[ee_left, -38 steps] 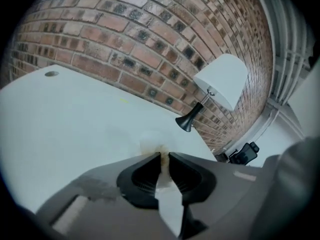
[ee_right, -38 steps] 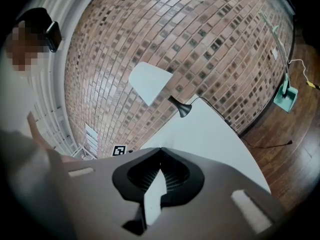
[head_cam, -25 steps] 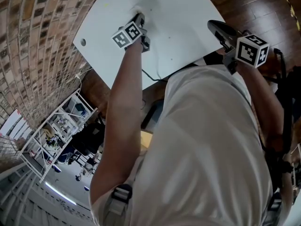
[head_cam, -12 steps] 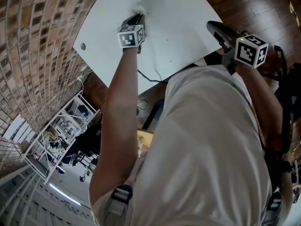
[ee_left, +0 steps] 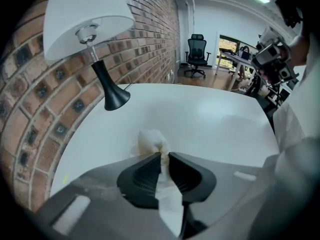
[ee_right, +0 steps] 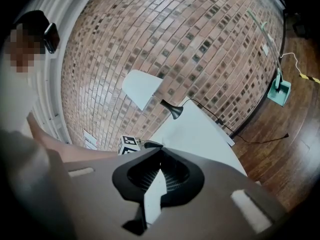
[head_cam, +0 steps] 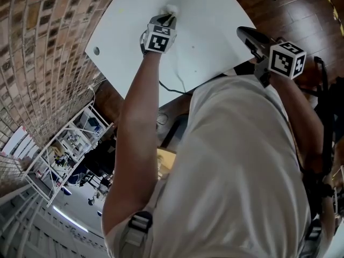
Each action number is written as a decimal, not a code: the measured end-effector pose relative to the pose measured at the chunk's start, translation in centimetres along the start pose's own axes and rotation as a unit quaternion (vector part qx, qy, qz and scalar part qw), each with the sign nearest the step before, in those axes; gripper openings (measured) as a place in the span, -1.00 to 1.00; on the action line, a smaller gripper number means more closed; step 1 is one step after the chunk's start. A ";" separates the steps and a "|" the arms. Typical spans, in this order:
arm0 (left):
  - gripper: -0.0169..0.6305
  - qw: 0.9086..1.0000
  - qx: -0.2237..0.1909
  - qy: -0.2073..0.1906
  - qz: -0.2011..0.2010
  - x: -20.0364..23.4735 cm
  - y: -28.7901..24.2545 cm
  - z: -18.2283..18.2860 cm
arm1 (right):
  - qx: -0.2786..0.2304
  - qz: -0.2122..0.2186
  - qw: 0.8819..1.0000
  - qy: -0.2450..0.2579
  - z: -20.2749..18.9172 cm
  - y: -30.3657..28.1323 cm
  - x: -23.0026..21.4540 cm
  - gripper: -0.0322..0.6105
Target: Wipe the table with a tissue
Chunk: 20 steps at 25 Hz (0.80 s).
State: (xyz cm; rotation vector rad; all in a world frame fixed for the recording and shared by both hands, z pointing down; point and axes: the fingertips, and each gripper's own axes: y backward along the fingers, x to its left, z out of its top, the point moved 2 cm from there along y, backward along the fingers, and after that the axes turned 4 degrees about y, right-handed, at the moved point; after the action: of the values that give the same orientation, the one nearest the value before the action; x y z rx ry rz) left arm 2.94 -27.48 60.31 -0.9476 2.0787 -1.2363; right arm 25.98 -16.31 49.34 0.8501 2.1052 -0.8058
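Observation:
The white table [head_cam: 209,15] fills the top of the head view. My left gripper [head_cam: 169,18] points steeply down at it, shut on a crumpled white tissue [head_cam: 172,8] that presses on the tabletop. In the left gripper view the tissue [ee_left: 152,141] bunches out ahead of the jaws and a strip of it trails back between the pads; the left gripper [ee_left: 164,157] is closed tight on it. My right gripper [head_cam: 246,32] hovers over the table's near right edge. Its tips meet, with nothing held [ee_right: 161,152].
A black lamp with a white shade [ee_left: 95,44] stands at the table's far end by the brick wall [ee_left: 35,129]. A cable hole [head_cam: 96,51] sits near the table's left edge. A black cable [head_cam: 173,85] hangs off the near edge. Wood floor [head_cam: 301,9] lies to the right.
My left gripper has slid up the picture across the tabletop with the tissue, and its wrist has rolled, turning the marker cube. The right gripper has stayed still.

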 end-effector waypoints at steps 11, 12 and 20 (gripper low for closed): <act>-0.77 0.992 -0.013 -0.063 -0.113 -7.8 0.8 -0.2 | 0.007 0.011 1.000 0.007 0.6 -0.8 0.2 -0.88; -0.77 0.989 -0.025 -0.053 -0.134 -8.9 1.1 -0.2 | 0.009 0.013 1.000 0.008 0.6 -0.9 0.3 -0.88; -0.77 0.989 -0.101 0.046 -0.094 -8.4 3.8 -2.3 | 0.025 0.015 0.999 0.019 0.1 -1.8 0.8 -0.88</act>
State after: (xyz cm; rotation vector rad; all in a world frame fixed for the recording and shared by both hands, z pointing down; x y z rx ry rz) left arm 5.23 -18.39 58.68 -1.2222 2.2629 -1.1982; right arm 24.20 -17.18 49.17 0.9277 2.1075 -0.8350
